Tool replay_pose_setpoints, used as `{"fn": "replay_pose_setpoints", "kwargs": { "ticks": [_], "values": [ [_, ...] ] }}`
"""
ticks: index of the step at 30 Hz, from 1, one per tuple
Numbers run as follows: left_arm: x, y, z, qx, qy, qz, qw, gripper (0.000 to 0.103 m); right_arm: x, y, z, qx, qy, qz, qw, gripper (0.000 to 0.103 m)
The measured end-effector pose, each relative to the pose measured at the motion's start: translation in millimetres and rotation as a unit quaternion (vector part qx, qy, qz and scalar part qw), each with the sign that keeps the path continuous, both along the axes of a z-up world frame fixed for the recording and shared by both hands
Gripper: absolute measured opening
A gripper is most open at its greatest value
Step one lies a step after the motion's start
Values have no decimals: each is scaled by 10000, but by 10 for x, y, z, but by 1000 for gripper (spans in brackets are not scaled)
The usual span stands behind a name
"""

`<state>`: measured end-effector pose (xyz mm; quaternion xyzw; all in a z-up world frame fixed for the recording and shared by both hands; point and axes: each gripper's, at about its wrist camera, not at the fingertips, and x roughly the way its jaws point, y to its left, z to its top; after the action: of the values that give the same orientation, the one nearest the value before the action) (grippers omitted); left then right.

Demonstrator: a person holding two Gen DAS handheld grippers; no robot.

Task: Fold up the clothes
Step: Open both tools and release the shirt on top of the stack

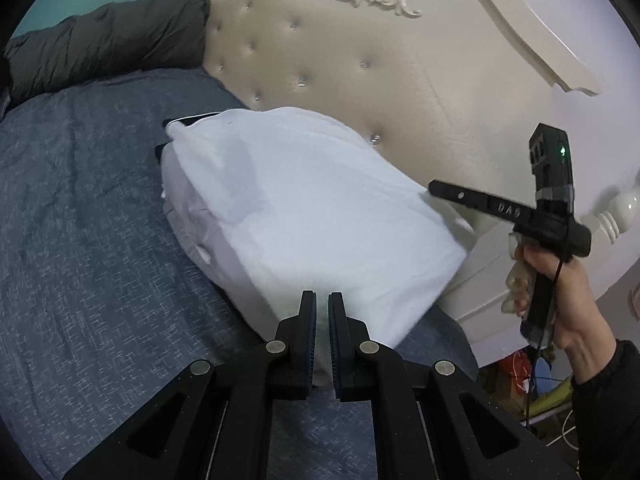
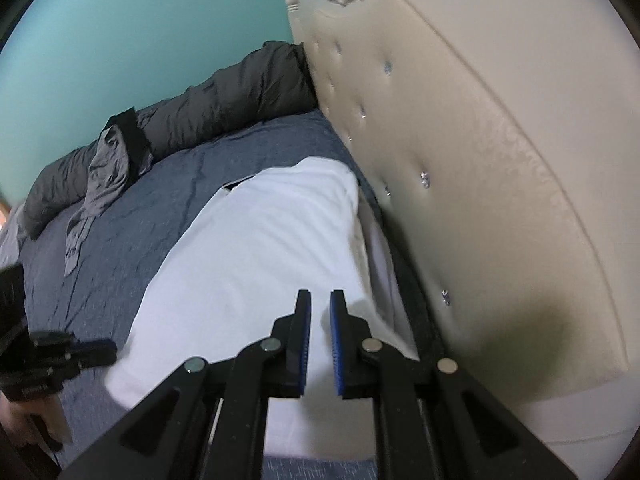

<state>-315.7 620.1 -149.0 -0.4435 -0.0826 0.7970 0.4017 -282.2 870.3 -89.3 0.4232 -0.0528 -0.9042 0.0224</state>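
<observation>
A white garment (image 1: 304,208) lies folded in a thick bundle on the blue bed sheet (image 1: 80,240), close to the headboard. My left gripper (image 1: 322,294) is at the bundle's near edge, its jaws almost together, with pale cloth showing pinched between the pads. In the right wrist view that gripper (image 2: 108,350) sits at the lower left edge of the garment (image 2: 256,248). My right gripper (image 2: 320,292) hovers over the garment's headboard side, shut with nothing in it. From the left wrist view, a hand holds the right gripper (image 1: 436,190) just off the bundle's right corner.
A cream tufted headboard (image 1: 360,60) runs along the right. A dark grey duvet (image 2: 224,96) lies at the far side of the bed, with a crumpled grey garment (image 2: 96,184) and a black item (image 2: 134,140) over it. Cables and clutter (image 1: 532,376) lie beside the bed.
</observation>
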Motion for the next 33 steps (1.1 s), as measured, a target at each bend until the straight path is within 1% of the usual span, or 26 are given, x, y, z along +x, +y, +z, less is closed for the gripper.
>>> {"fn": "replay_pose_setpoints", "kwargs": {
  "ticks": [2, 5, 7, 9, 11, 14, 16, 18, 21, 23, 25, 33],
  "values": [
    [46, 44, 13, -30, 30, -47, 10000, 6, 58, 39, -62, 1, -41, -64, 10000, 9],
    [89, 70, -11, -82, 22, -61, 9999, 6, 112, 188, -155, -315, 10, -267, 9991, 9],
    [119, 52, -22, -100, 9, -59, 9999, 6, 199, 281, -176, -435, 59, -436, 9981, 9],
    [146, 38, -26, -136, 33, -71, 9999, 6, 284, 357, -186, -495, 128, -554, 9972, 9],
    [167, 21, -15, -163, 60, -54, 9998, 6, 350, 418, -189, -417, 151, -687, 9967, 9],
    [179, 3, 13, -157, 109, -14, 9998, 7, 485, 476, -128, -656, 443, -762, 9939, 9],
    [181, 10, 16, -166, 93, -20, 9998, 7, 531, 451, -99, -599, 549, -753, 9938, 9],
    [183, 11, 2, -174, 72, -12, 9998, 6, 548, 402, -105, -536, 564, -689, 9946, 9],
    [188, 6, -36, -206, 28, -7, 9998, 7, 522, 350, -200, -402, 416, -662, 9961, 9],
    [206, -14, -34, -214, 20, 6, 9998, 7, 541, 349, -242, -347, 355, -744, 9960, 9],
    [228, -41, -15, -242, 59, 12, 9997, 7, 600, 363, -238, -375, 412, -820, 9951, 9],
    [346, -151, 158, -233, 168, 36, 9996, 7, 789, 222, -44, -368, 698, -870, 9931, 9]
  ]
}}
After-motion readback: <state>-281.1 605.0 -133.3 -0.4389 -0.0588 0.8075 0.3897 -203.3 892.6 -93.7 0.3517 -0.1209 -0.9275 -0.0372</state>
